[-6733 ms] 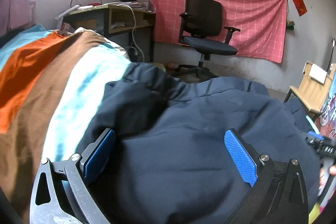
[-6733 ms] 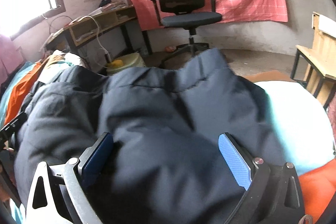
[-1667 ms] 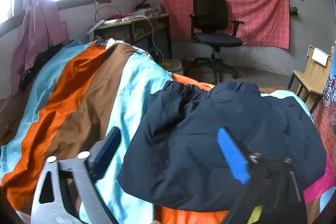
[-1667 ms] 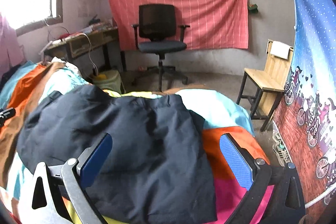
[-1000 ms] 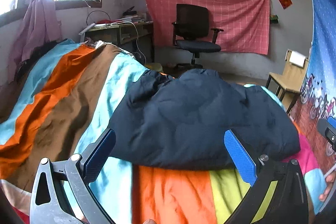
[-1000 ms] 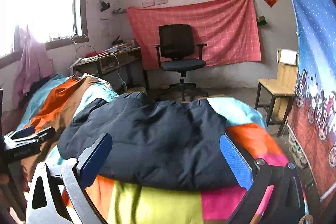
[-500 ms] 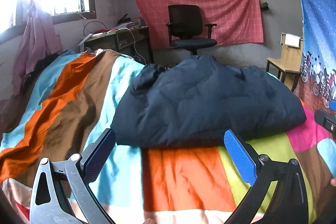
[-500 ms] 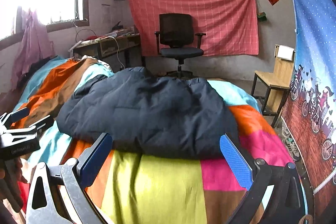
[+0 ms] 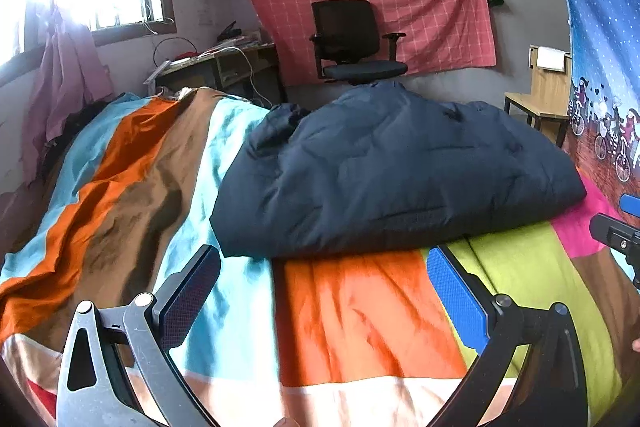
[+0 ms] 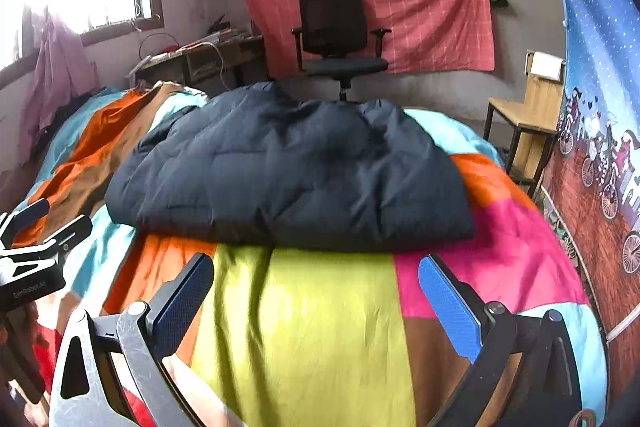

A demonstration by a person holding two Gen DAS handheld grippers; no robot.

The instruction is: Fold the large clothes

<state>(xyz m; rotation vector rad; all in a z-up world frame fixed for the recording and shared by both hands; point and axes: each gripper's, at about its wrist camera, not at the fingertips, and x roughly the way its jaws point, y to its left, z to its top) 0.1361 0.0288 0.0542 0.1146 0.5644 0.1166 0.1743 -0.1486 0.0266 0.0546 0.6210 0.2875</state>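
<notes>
Apparently folded, the navy jacket (image 9: 392,171) lies as a compact bundle on the far part of the bed (image 9: 360,319). Both the left gripper (image 9: 320,291) and right gripper (image 10: 316,291) hover near, spread wide and empty; little seems left.

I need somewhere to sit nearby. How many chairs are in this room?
2: a black swivel office chair against the pink checked wall cloth, and a light wooden chair by the right wall. Others may be out of view.
</notes>
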